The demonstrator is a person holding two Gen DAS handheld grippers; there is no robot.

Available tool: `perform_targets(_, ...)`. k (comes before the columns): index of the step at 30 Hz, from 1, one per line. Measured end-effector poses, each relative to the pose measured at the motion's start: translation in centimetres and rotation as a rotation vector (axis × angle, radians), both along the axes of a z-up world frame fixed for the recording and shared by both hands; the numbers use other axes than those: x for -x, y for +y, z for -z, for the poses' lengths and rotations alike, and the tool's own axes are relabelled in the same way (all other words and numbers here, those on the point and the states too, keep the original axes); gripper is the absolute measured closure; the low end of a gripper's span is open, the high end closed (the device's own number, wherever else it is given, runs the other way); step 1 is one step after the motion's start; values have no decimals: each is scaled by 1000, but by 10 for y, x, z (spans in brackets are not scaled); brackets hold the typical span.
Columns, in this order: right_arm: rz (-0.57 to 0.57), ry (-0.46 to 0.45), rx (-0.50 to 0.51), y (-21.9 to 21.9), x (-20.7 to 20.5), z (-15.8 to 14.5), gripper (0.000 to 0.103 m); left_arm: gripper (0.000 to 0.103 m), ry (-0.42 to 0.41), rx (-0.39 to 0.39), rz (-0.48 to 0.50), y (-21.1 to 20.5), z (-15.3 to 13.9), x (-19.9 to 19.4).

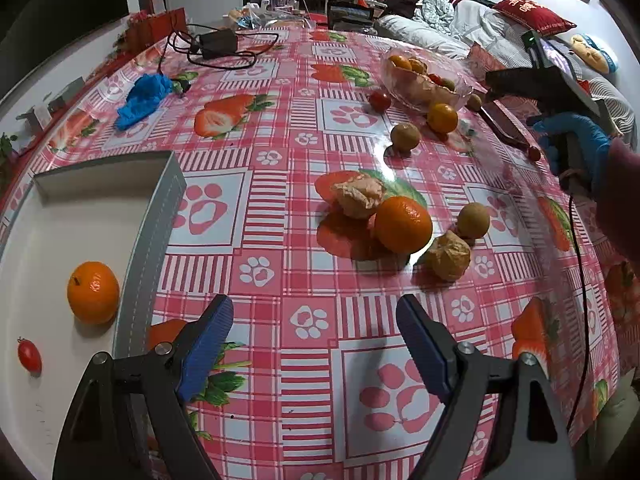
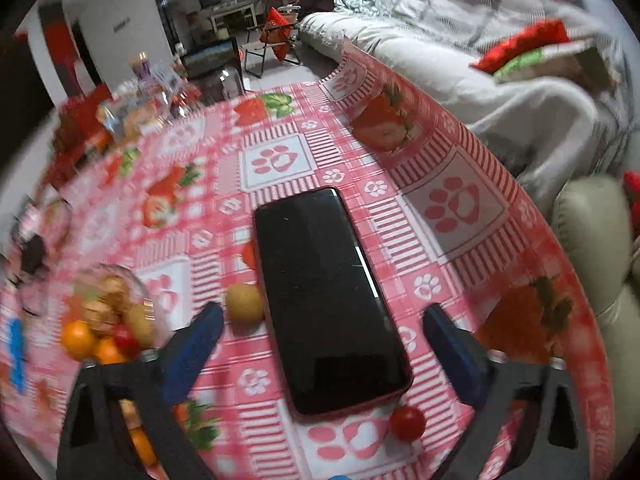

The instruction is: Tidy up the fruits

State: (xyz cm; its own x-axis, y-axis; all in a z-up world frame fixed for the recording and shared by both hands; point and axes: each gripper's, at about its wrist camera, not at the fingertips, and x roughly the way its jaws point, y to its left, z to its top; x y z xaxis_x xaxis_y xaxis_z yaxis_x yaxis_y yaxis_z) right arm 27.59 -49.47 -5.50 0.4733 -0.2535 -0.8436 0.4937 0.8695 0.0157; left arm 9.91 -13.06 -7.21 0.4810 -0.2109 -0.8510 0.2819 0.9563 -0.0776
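The left gripper (image 1: 314, 320) hung at the bottom centre of its own view with its blue pads spread wide and nothing between them, only checked tablecloth (image 1: 280, 208) beneath. Just to its left, in the lower left of that frame, lay the white tray (image 1: 158, 216), already holding one orange (image 1: 93, 292) and a cherry tomato (image 1: 29, 355). Up and to the right of the pads, near mid-frame, sat a loose cluster: a large orange (image 1: 403, 224) touching a papery-husked fruit (image 1: 357, 195), with another husked fruit (image 1: 448, 255) and a small brown round fruit (image 1: 473, 220) just beside it. Further toward the upper right stood a clear bowl (image 1: 424, 80) of mixed fruit.

The right gripper (image 2: 320, 330) was likewise spread and empty at the bottom of its view, its pads straddling a dark phone (image 2: 328, 300) without touching it. A cherry tomato (image 2: 407, 423) lay at the phone's lower right corner, and a small tan fruit (image 2: 245, 303) touched its left edge.

The step in hand seemed to be choosing the next fruit for the tray. To do it well, the right claw should probably centre on the tomato clear of the phone, close gently so the skin does not split, and lift straight before carrying. The left could take the large orange without nudging its neighbours.
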Motion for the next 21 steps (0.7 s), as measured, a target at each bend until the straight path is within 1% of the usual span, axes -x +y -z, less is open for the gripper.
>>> perform_targets(4, -36, 11, 23, 0, -1, 9, 15, 17, 4, 3, 0, -1, 3, -3)
perform_targets(5, -59, 2, 27, 3, -2, 8, 15, 17, 5, 3, 1, -2, 4, -4)
perform_targets(8, -124, -6, 78, 17, -8, 8, 15, 17, 6, 2, 7, -3, 3, -4)
perform_targets(9, -142, -22, 72, 19, -9, 7, 22, 17, 6, 2, 8, -3, 3, -4)
perform_targets(11, -150, -25, 61, 22, -14, 8, 26, 17, 7, 2, 9, -3, 3, -3)
perform_targets(13, -161, -29, 41, 25, -20, 10, 34, 17, 6, -1, 10, -3, 3, -3)
perform_targets(14, -170, -36, 24, 26, -21, 10, 41, 17, 6, -1, 10, -3, 4, -3)
perform_targets(15, -176, -42, 19, 27, -22, 10, 44, 17, 6, -3, 10, -4, 4, -3)
perform_targets(21, -162, -68, -3, 23, -19, 12, 44, 17, 6, -1, 9, -3, 4, -4)
